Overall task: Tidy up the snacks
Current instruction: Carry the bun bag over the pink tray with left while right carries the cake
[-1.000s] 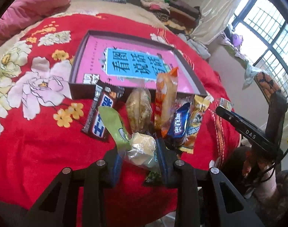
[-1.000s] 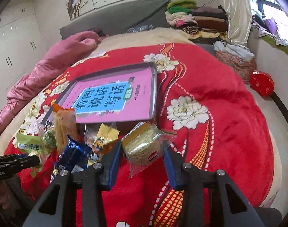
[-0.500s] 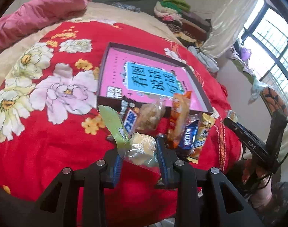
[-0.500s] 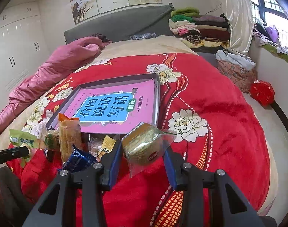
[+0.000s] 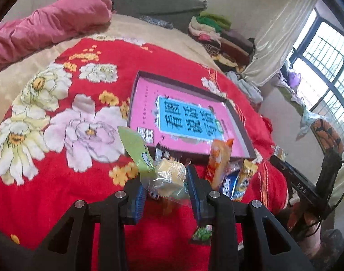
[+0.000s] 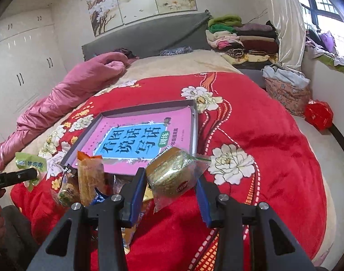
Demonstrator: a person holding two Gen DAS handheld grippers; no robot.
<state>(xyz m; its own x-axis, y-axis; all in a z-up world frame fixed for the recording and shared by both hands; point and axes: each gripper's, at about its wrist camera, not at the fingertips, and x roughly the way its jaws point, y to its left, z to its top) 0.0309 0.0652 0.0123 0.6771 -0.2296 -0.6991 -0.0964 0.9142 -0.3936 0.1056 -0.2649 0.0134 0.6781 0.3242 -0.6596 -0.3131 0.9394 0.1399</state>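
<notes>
My left gripper (image 5: 166, 185) is shut on a clear-and-green wrapped pale cake (image 5: 169, 176) and holds it above the red blanket. My right gripper (image 6: 172, 176) is shut on a clear-wrapped golden round pastry (image 6: 172, 171), also held up. A shallow dark box (image 5: 135, 90) with a pink book (image 5: 185, 117) in it lies on the bed; it also shows in the right wrist view (image 6: 195, 122). Several snacks lie at the box's near edge: an orange pack (image 5: 218, 164), a blue pack (image 5: 228, 184), a yellow pack (image 5: 245, 176). The orange pack (image 6: 90, 176) also shows on the right.
The red flowered blanket (image 5: 59, 117) covers the bed. A pink quilt (image 6: 65, 99) lies at the far left. Folded clothes (image 6: 237, 38) are stacked by the headboard. A red bag (image 6: 319, 115) sits on the floor at the right. The other gripper (image 5: 300, 185) shows at the bed's edge.
Both grippers have risen and pulled back from the bed with their snacks still held. The left view has swung so the box sits further right and more blanket shows.
</notes>
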